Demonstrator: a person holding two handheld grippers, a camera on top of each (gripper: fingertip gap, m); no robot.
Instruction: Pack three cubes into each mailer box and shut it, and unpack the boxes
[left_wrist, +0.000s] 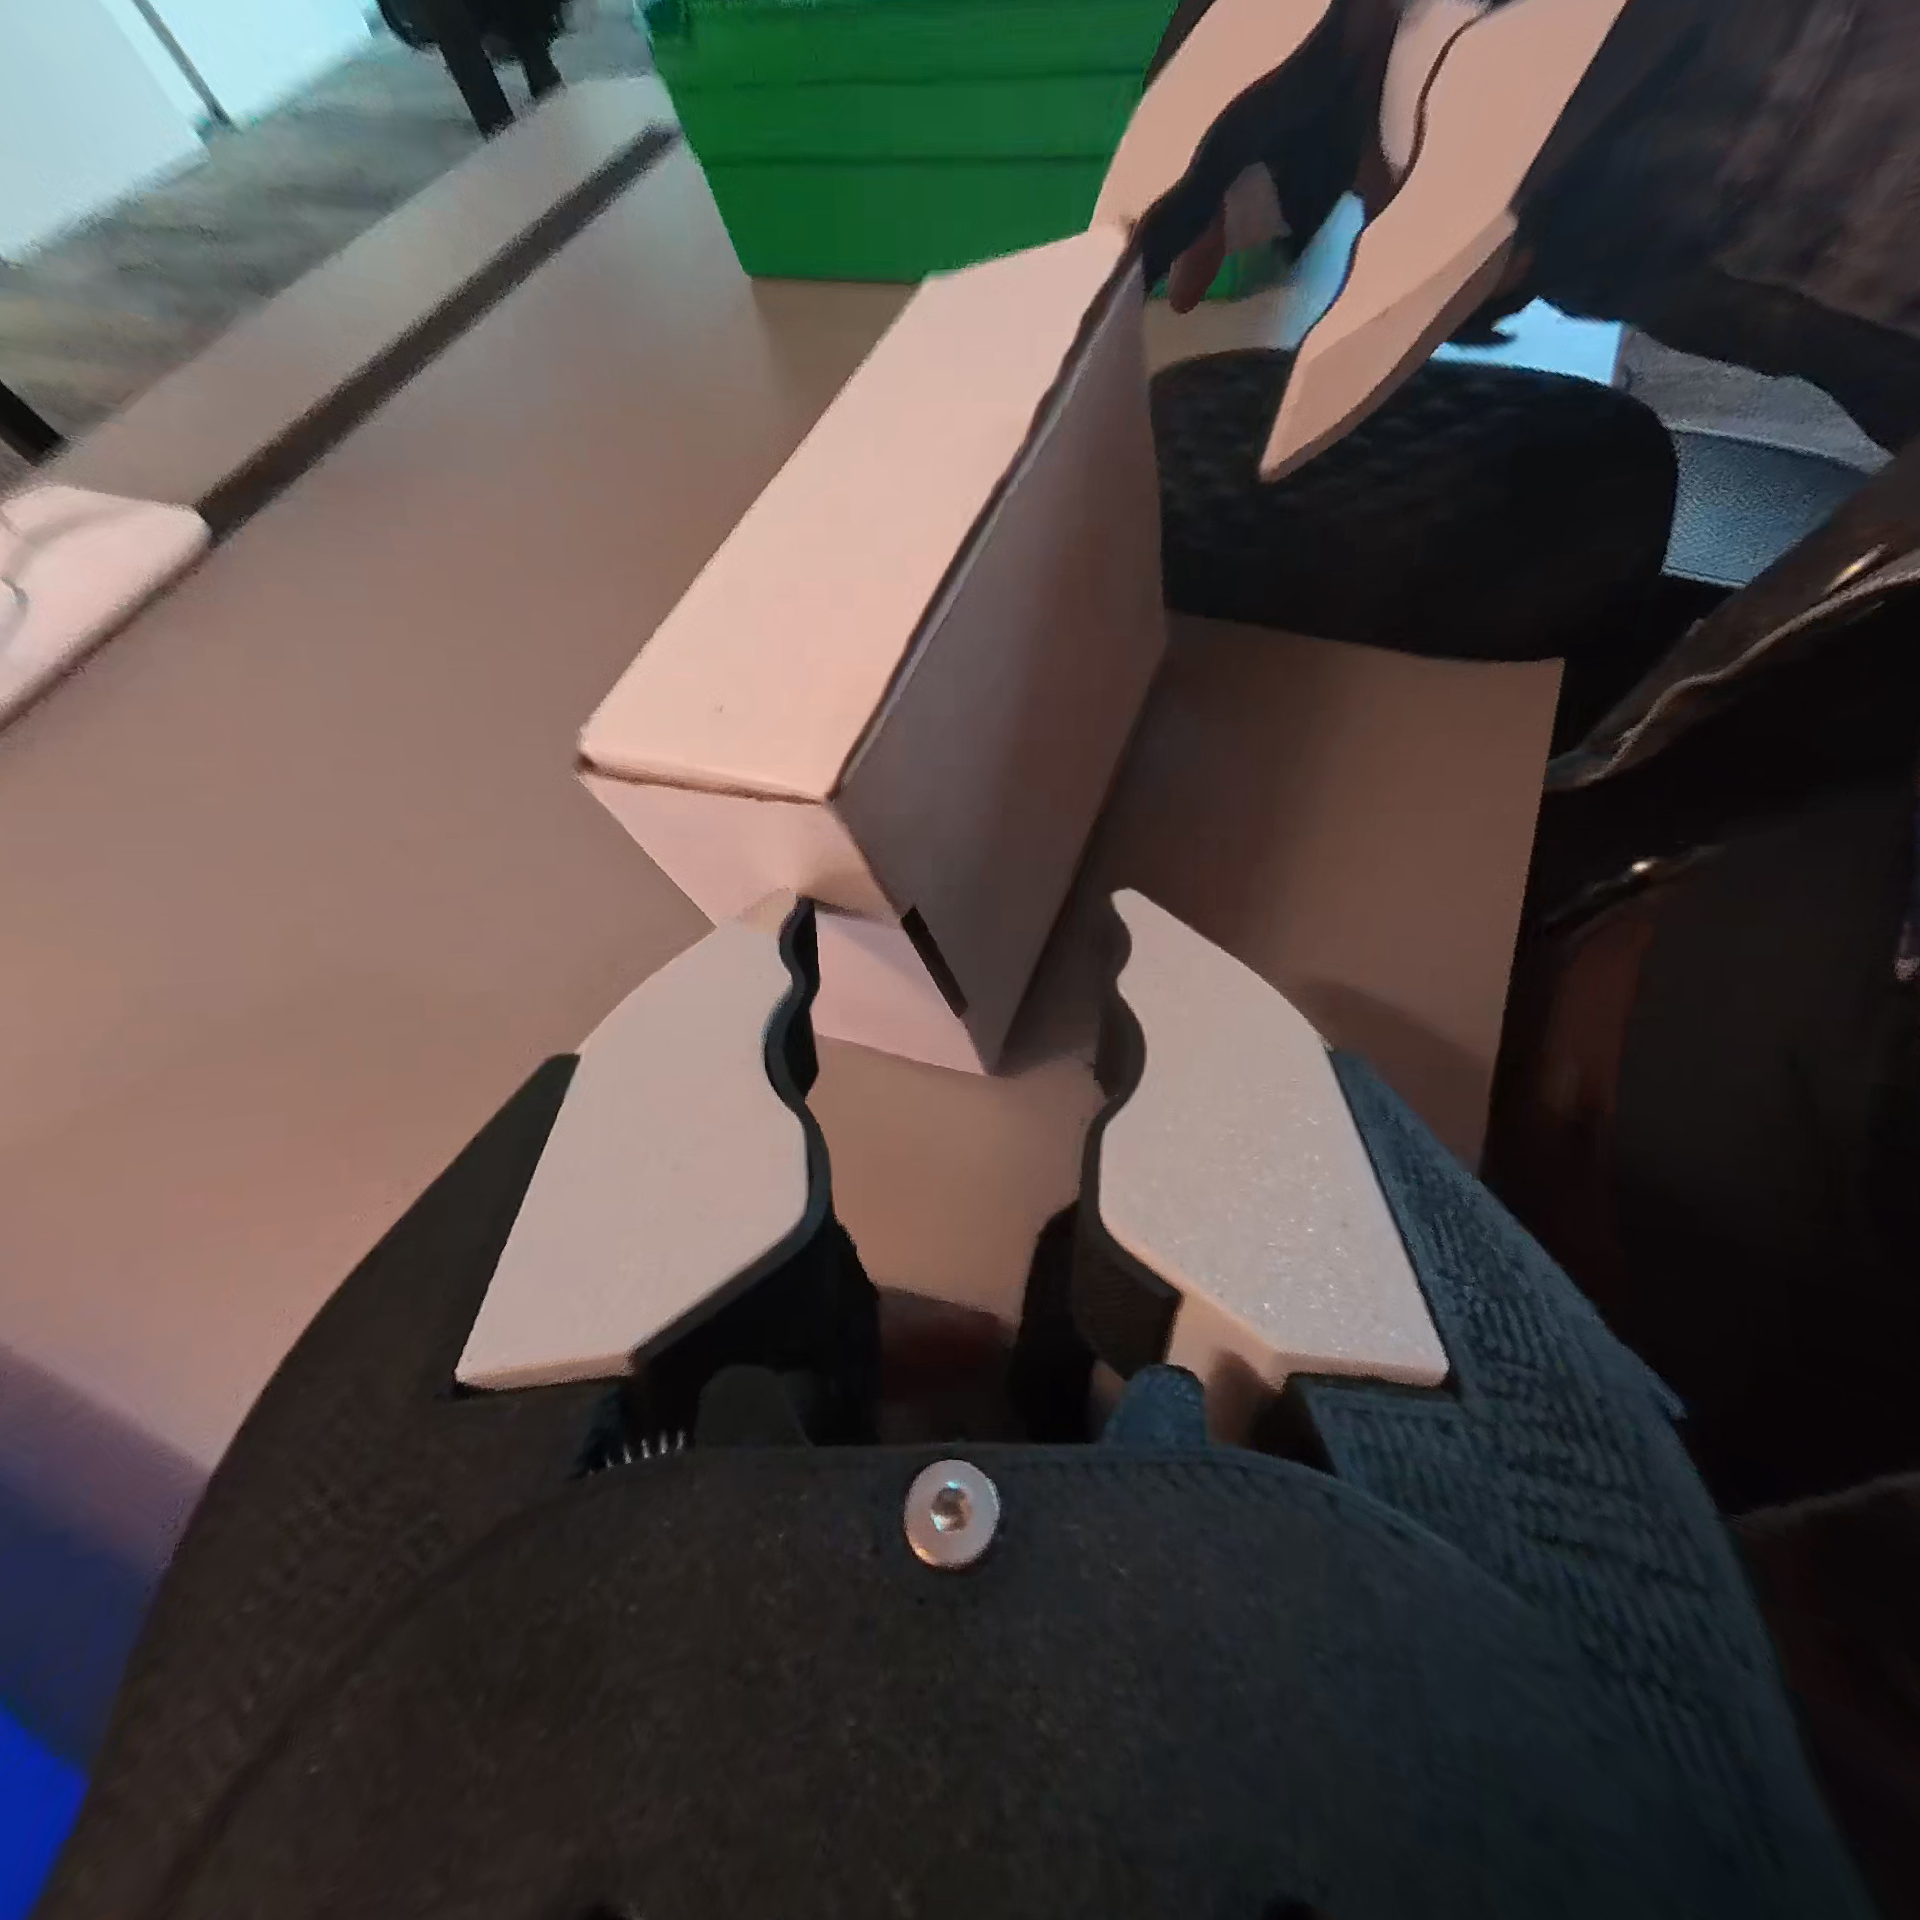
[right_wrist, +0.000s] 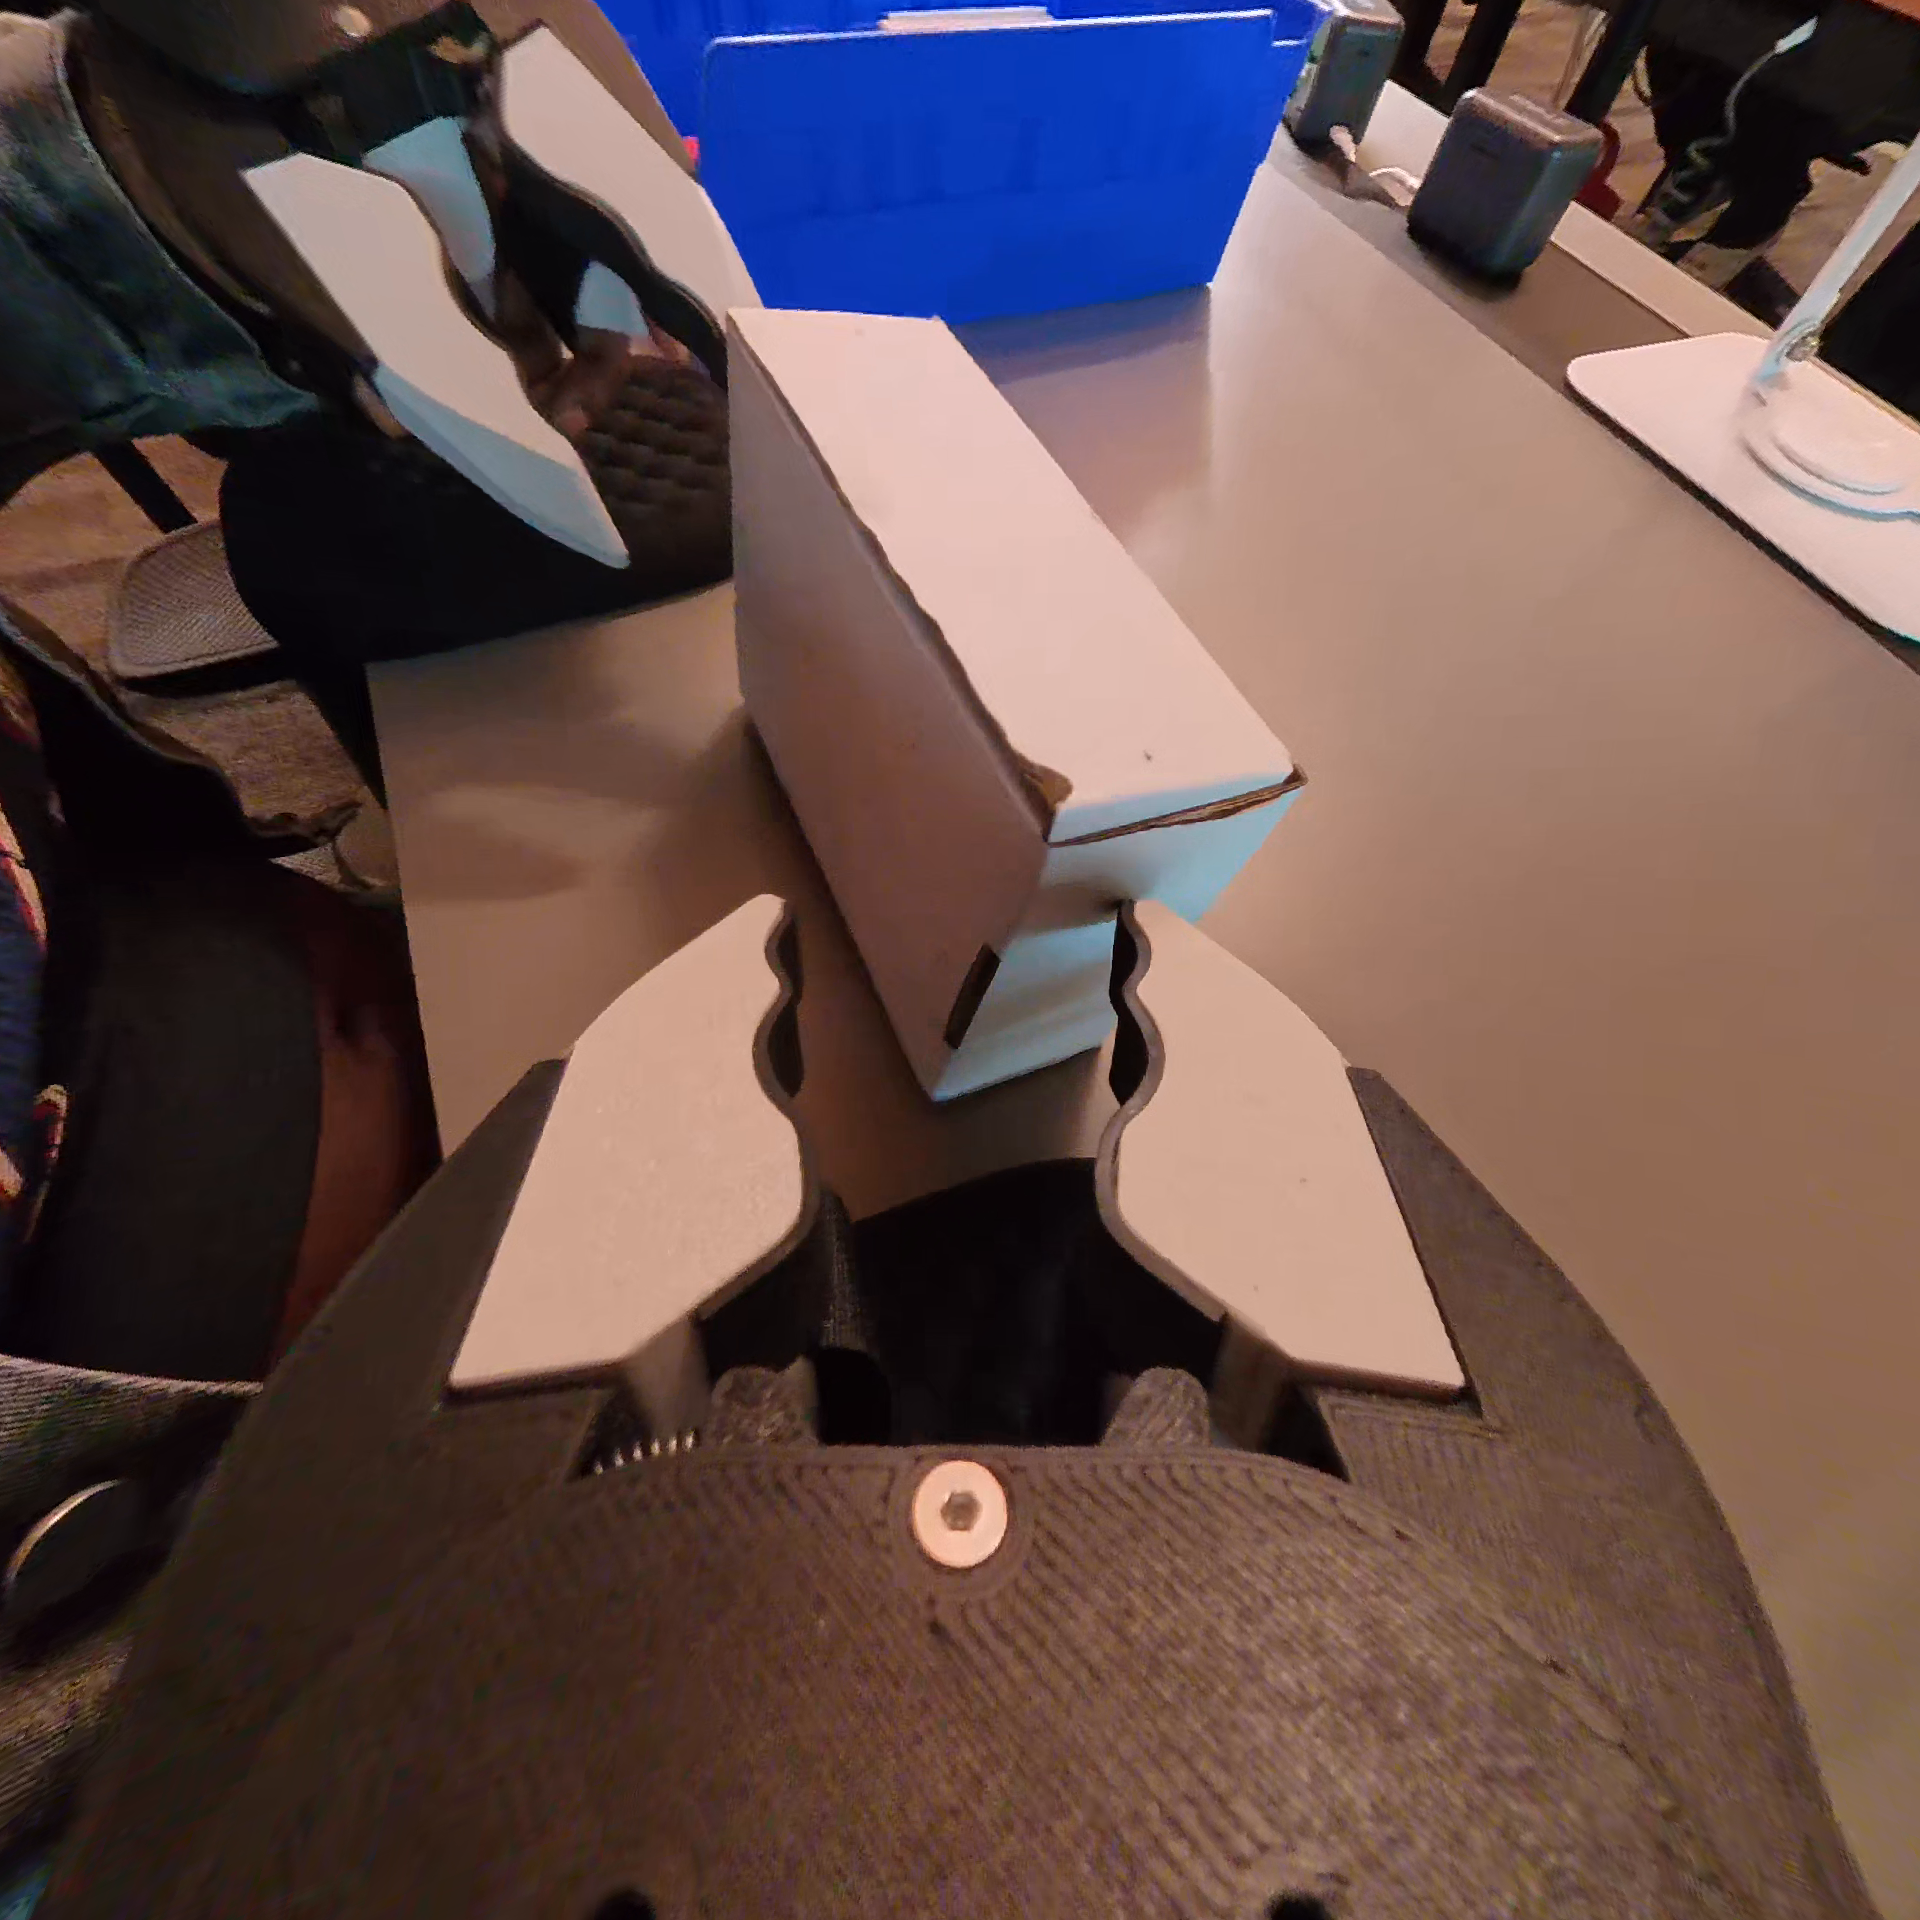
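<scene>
Both pairs of jaws are standing apart, clamped on nothing; the left gripper (left_wrist: 951, 971) is facing one short end of the white mailer box (left_wrist: 883, 665), its left finger (left_wrist: 665, 1132) sitting just beside the lower part of that end and its right finger (left_wrist: 1247, 1153) lying a little clear of the box's long side; whether the left finger is touching the cardboard, I cannot tell; the right gripper (right_wrist: 951, 971) is facing the opposite short end of the mailer box (right_wrist: 956, 644), its right finger (right_wrist: 1268, 1153) lying right against the end panel and its left finger (right_wrist: 644, 1153) standing apart from the box's long side; the box is lying closed on the brown table (left_wrist: 312, 831), lid down and its end flap tucked into a dark slot, close to the table's near edge; a green bin (left_wrist: 894, 135) is standing on the table beyond the box in the left wrist view; a blue bin (right_wrist: 987, 166) is standing beyond the box in the right wrist view; two grey blocks (right_wrist: 1496, 182) are sitting on the table to the right of the blue bin, well apart from the box; a black chair seat (left_wrist: 1403, 499) is showing off the table edge beside the box.
</scene>
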